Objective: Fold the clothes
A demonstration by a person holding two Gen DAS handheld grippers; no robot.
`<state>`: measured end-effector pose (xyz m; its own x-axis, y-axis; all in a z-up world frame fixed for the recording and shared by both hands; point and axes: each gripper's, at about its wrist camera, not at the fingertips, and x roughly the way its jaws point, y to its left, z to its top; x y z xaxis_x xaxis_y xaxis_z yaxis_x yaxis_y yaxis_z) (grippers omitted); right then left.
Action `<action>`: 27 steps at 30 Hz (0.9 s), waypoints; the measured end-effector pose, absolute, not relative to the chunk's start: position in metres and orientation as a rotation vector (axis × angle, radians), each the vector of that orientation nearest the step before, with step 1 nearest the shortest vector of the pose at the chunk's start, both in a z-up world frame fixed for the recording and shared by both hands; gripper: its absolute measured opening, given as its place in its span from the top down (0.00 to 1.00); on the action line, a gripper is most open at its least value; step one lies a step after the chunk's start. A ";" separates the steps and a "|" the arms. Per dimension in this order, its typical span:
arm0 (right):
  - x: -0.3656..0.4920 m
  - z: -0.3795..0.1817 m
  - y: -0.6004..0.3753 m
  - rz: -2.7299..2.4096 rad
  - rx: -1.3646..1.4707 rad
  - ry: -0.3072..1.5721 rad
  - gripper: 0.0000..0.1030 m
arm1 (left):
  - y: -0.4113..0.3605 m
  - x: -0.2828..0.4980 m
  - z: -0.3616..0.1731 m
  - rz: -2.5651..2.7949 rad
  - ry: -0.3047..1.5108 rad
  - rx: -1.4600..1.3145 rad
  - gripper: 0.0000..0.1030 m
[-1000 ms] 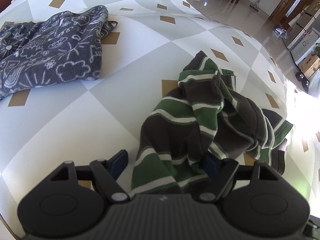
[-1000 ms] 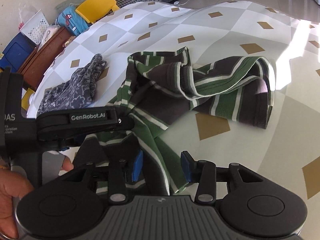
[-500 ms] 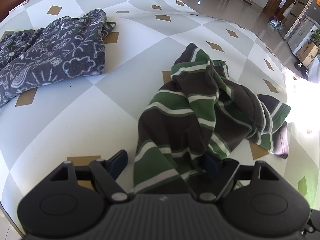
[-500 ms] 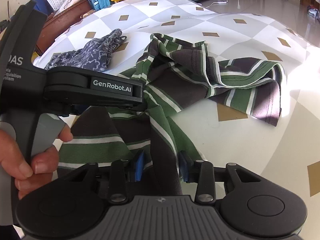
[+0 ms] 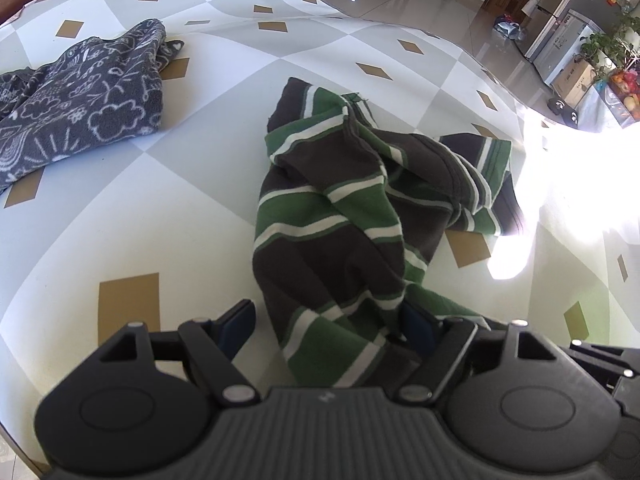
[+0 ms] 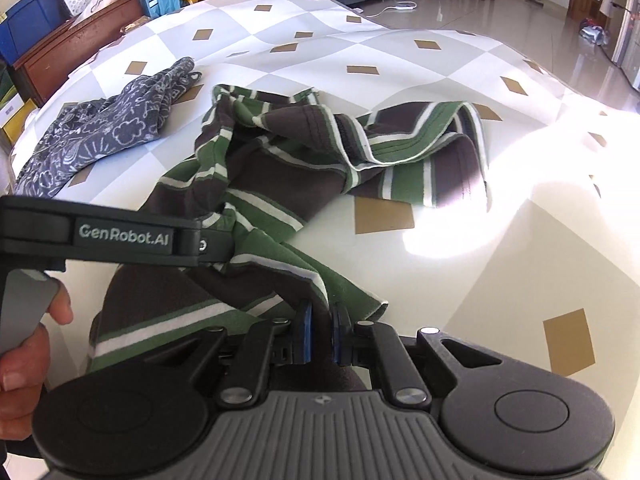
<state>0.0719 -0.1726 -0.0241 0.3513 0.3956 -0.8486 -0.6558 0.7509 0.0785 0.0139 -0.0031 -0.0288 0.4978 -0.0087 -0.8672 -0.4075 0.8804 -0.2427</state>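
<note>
Your right gripper has just closed, pinching the striped shirt crumpled mid-table; your left gripper straddles its hem, jaws spread. Patterned cloth lies at ten o'clock.

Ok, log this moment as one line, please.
task: fold clothes | right hand-held gripper: just closed, shut on striped shirt edge | left hand-held gripper: open, shirt between fingers | patterned cloth: apart, untouched
</note>
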 end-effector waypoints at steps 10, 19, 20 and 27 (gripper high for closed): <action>0.077 -0.022 -0.195 0.587 -0.282 1.014 0.93 | -0.028 0.000 -0.030 0.153 1.050 -0.378 0.23; 0.075 -0.019 -0.207 0.556 -0.294 1.028 0.93 | -0.036 -0.007 -0.029 0.103 1.056 -0.375 0.23; 0.075 -0.019 -0.208 0.552 -0.293 1.032 0.93 | -0.037 -0.007 -0.029 0.097 1.058 -0.372 0.23; 0.074 -0.017 -0.215 0.536 -0.296 1.047 0.92 | -0.048 -0.008 -0.031 0.076 1.069 -0.348 0.21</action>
<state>0.0743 -0.2155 -0.0167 0.3894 0.2770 -0.8784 -0.5507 0.8345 0.0190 -0.0079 -0.0477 -0.0305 0.4837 -0.1065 -0.8688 -0.2281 0.9429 -0.2425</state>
